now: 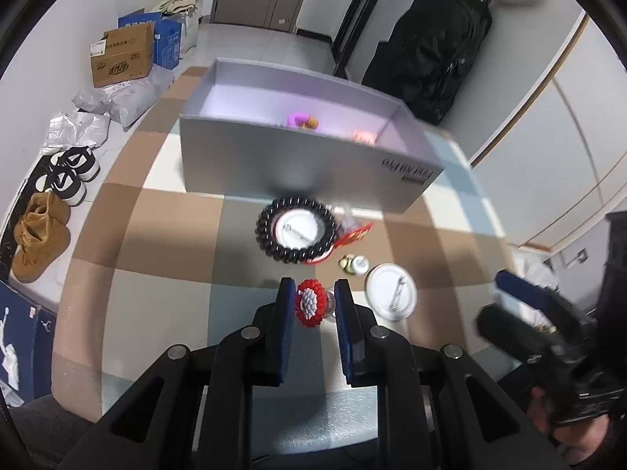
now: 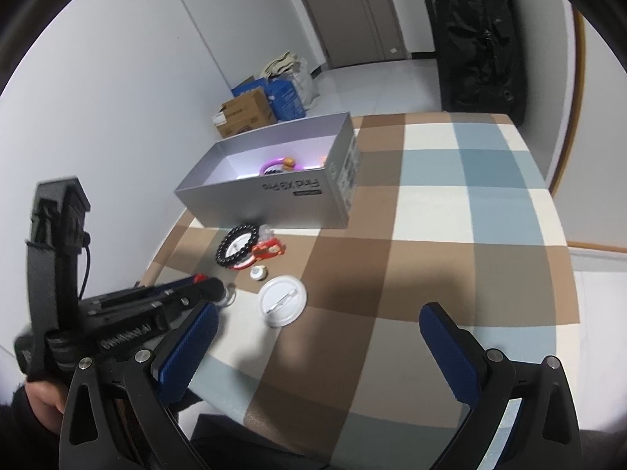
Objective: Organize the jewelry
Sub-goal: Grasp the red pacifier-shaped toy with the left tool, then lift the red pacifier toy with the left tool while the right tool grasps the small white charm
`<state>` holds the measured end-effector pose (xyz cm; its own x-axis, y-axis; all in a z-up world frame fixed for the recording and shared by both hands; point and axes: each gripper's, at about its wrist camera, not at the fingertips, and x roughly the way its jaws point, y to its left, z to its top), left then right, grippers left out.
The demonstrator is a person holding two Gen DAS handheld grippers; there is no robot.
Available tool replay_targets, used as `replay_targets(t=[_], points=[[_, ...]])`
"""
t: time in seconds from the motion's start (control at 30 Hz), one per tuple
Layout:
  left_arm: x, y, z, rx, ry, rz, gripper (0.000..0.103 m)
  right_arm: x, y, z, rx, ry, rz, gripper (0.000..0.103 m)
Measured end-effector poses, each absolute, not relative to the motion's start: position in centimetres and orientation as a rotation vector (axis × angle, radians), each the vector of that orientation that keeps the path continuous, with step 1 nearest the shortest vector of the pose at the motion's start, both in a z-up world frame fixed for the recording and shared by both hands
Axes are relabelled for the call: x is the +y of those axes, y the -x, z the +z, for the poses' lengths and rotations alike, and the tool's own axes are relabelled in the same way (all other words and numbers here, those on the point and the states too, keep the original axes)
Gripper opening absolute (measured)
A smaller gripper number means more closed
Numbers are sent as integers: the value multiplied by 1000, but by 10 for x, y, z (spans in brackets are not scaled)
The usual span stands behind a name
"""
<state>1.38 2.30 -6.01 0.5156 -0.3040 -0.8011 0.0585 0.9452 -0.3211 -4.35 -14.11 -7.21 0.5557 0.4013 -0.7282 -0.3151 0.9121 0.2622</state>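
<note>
Left wrist view: left claw [image 1: 313, 305] clamped on round red-and-white beaded charm [image 1: 310, 302].
Right claw [image 2: 317, 337]: spread apart, empty, above checked counter [image 2: 431, 215].

Left wrist cam: sits just behind its own fingers [image 1: 288, 313], looks steeply down and fwd over the checked desk [image 1: 156, 227], close in; grey box [image 1: 305, 164] straight ahead, floor and door beyond.

Right wrist cam: also behind its fingers [image 2: 196, 340], angled down, set further back and off to the right, so more desk [image 2: 431, 235] shows.

Shared: same grey box [image 2: 266, 199], black bead ring [image 1: 296, 229] [image 2: 237, 243], white round badge [image 1: 390, 291] [image 2: 283, 299]. Each cam catches the other gripper at its frame edge: right gripper [image 1: 548, 337], left gripper [image 2: 211, 284].
</note>
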Motion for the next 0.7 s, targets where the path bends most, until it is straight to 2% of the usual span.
replay_targets(t=[0.1,0.2,0.43,0.6,0.7], points=[[28,-13,-55,985,303,-230,15,-136,42,-71,885,-76,424,103],[35,-15,-53,977,333,-233,15,-129,38,-69,880,-56,449,96],[45,-17,-50,957,368,-241,15,-96,28,-70,903,63,496,63],[54,-16,-49,949,395,-243,15,-71,22,-75,910,134,533,53],[59,-16,-47,940,410,-243,15,-58,17,-82,927,183,537,43]])
